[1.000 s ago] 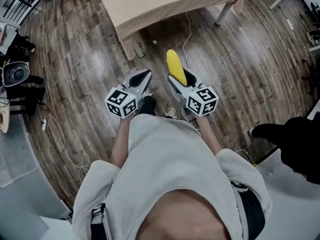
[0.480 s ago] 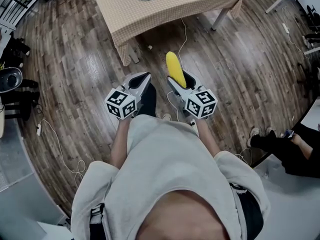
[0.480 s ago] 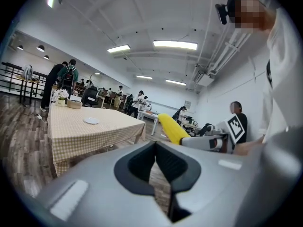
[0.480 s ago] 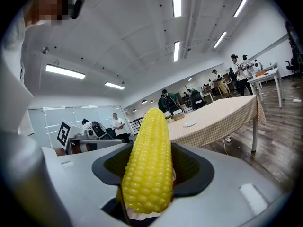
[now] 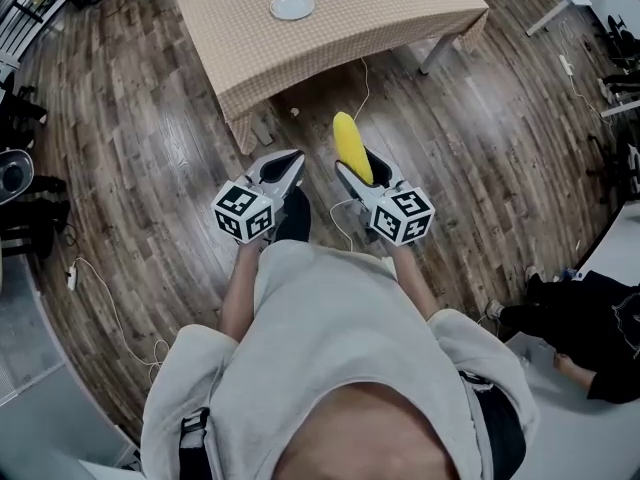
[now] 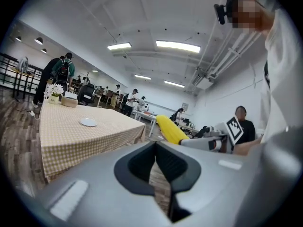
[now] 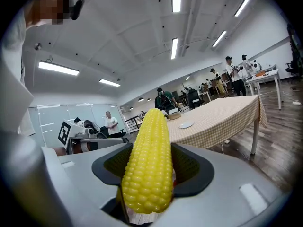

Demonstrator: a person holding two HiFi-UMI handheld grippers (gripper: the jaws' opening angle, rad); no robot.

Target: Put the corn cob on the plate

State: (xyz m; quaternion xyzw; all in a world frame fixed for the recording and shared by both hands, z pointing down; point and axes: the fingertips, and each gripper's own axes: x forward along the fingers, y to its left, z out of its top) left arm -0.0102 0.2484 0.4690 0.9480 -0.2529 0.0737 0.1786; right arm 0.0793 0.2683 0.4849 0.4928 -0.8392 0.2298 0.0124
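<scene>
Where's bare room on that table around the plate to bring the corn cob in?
The checked table is bare on every side of the plate, widest toward its right end and near edge. Only the far left corner is crowded, with a basket and flowers.

Table (image 5: 400,8) ahead of you, tan checked cloth over it. Dark wood floor (image 5: 150,138) all round. White cable (image 5: 365,73) comes out from under table toward you. Thin cable with plug (image 5: 73,273) lies on floor at your left. Person in black (image 5: 590,333) sits low at your right. Flowers (image 6: 53,91) and small basket (image 6: 69,101) stand at table's far end. Long lights (image 6: 177,45) on ceiling. More people (image 6: 61,69) stand far back.
</scene>
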